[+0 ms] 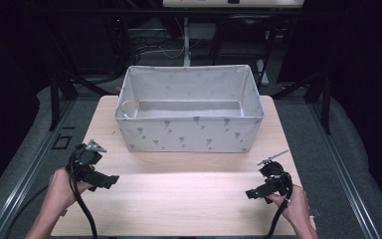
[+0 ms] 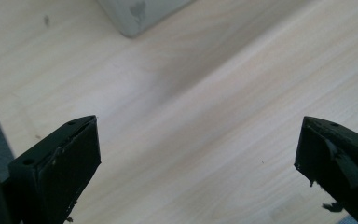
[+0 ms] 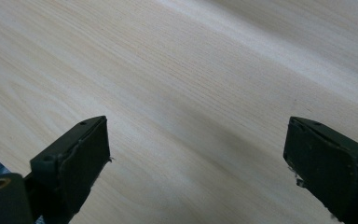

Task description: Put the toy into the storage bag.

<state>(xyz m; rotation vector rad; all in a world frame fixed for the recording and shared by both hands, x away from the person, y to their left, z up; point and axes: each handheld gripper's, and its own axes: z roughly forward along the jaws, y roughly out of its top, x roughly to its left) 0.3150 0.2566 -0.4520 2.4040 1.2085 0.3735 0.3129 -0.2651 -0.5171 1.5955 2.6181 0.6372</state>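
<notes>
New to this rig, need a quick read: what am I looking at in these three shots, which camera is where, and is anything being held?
There is no robot arm here. A person holds a handheld two-jaw gripper in each hand: the left gripper and the right gripper, each trailing a cable.

The high view looks down from above the person's side of the wooden table. The other two pictures come from cameras riding on the grippers, looking along their black jaws at the tabletop.

On the table stands a grey fabric bin with a small printed pattern. Inside it, at its left end, lies something yellowish, too small to identify.

Both grippers have their jaws wide apart with only bare wood between them, so nothing is held.
</notes>
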